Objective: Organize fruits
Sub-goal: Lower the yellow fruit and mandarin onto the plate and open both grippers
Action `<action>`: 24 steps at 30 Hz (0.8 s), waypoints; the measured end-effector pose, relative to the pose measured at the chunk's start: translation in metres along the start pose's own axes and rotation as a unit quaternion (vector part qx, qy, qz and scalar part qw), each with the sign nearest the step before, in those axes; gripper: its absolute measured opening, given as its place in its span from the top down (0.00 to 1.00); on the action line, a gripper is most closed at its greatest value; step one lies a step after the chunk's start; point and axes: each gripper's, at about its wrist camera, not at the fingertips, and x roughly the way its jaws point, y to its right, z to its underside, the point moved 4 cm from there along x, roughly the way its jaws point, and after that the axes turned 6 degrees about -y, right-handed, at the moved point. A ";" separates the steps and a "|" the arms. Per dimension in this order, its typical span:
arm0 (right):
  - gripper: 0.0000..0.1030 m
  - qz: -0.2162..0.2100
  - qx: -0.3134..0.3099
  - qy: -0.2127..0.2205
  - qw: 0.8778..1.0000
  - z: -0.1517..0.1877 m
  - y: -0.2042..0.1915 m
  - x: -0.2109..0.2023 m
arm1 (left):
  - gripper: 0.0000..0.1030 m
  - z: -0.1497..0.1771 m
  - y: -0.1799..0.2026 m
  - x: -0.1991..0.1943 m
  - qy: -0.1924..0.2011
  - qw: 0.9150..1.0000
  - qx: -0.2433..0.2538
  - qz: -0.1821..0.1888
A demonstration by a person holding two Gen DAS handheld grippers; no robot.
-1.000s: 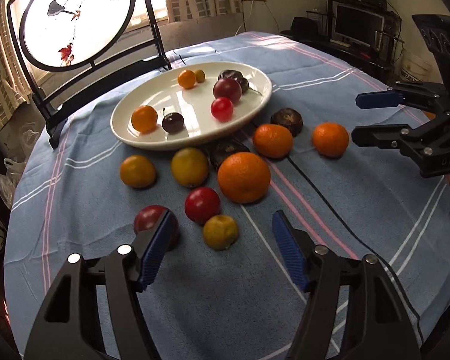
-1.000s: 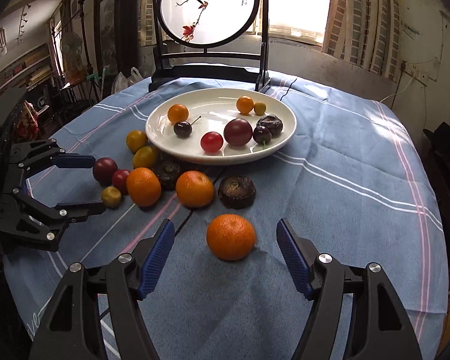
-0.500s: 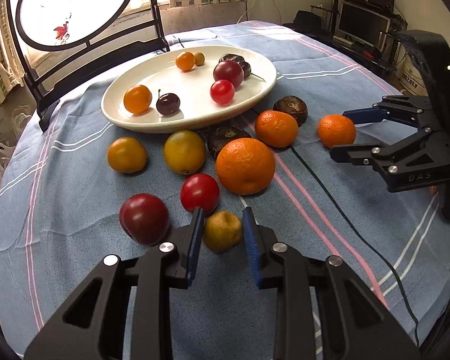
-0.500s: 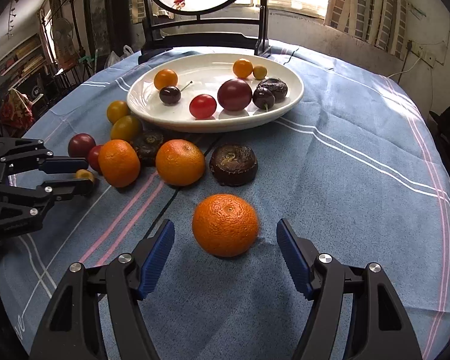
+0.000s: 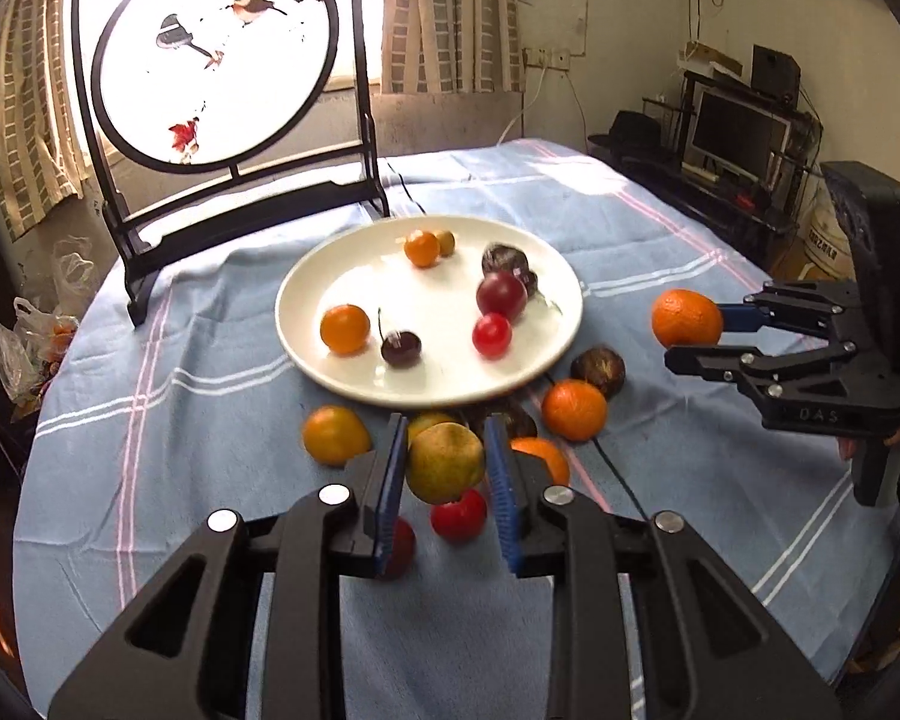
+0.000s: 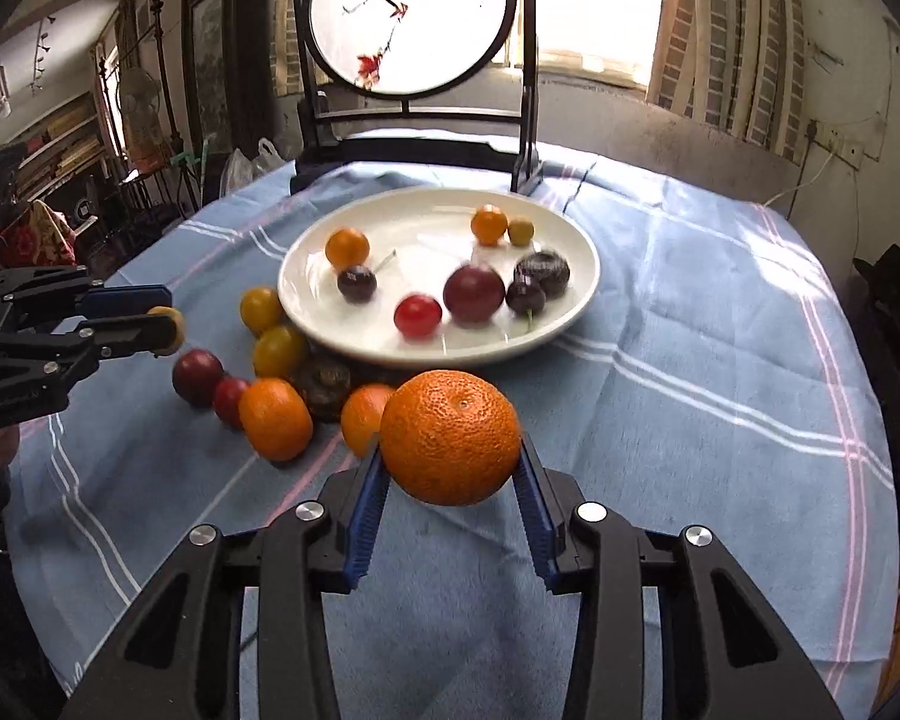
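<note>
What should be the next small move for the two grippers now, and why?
Probably carry both fruits over the white plate before releasing. The left gripper is shut on a small yellow-green fruit, lifted off the cloth. The right gripper is closing its jaws on an orange, its pads already against it. The plate still has bare space on its near-left part, and neither fruit is above it yet.

Plate [image 6: 576, 306] at centre of bench [image 6: 720, 396], round screen on stand [image 6: 411, 18] behind it at far edge. On plate: small fruits [image 6: 474, 294] spread across it. Loose fruits [image 6: 273, 426] clustered on bench just before plate's near-left rim. Left of cluster: left gripper [image 6: 162, 324] raised, small fruit [image 5: 444, 461] between fingers. Before plate: right gripper [image 6: 450, 468], mandarin [image 6: 450, 437] between closing fingers.
</note>
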 end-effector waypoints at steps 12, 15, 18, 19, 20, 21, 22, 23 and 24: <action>0.60 -0.027 0.020 0.043 0.999 -0.088 -0.009 0.035 | 0.75 -0.092 -0.024 0.039 0.046 0.997 -0.044 -0.037; 0.60 -0.028 0.030 0.041 0.998 -0.096 -0.006 0.051 | 0.75 -0.092 -0.032 0.064 0.031 0.997 -0.062 -0.027; 0.59 -0.033 0.034 0.034 0.998 -0.099 -0.008 0.068 | 0.75 -0.086 -0.036 0.085 0.009 0.998 -0.059 -0.031; 0.59 -0.034 0.034 0.031 0.998 -0.099 -0.008 0.073 | 0.75 -0.084 -0.036 0.091 0.004 0.998 -0.057 -0.035; 0.59 -0.038 0.036 0.028 0.998 -0.099 -0.009 0.079 | 0.75 -0.082 -0.037 0.095 -0.002 0.998 -0.055 -0.039; 0.59 -0.038 0.036 0.024 0.998 -0.099 -0.009 0.084 | 0.75 -0.080 -0.039 0.098 -0.005 0.997 -0.056 -0.044; 0.59 -0.036 0.035 0.020 0.999 -0.099 -0.008 0.088 | 0.75 -0.079 -0.041 0.101 -0.008 0.997 -0.058 -0.045; 0.59 -0.036 0.036 0.018 0.999 -0.098 -0.007 0.091 | 0.75 -0.079 -0.042 0.103 -0.009 0.997 -0.061 -0.043; 0.59 -0.036 0.037 0.018 0.999 -0.098 -0.006 0.094 | 0.75 -0.078 -0.043 0.104 -0.010 0.997 -0.063 -0.040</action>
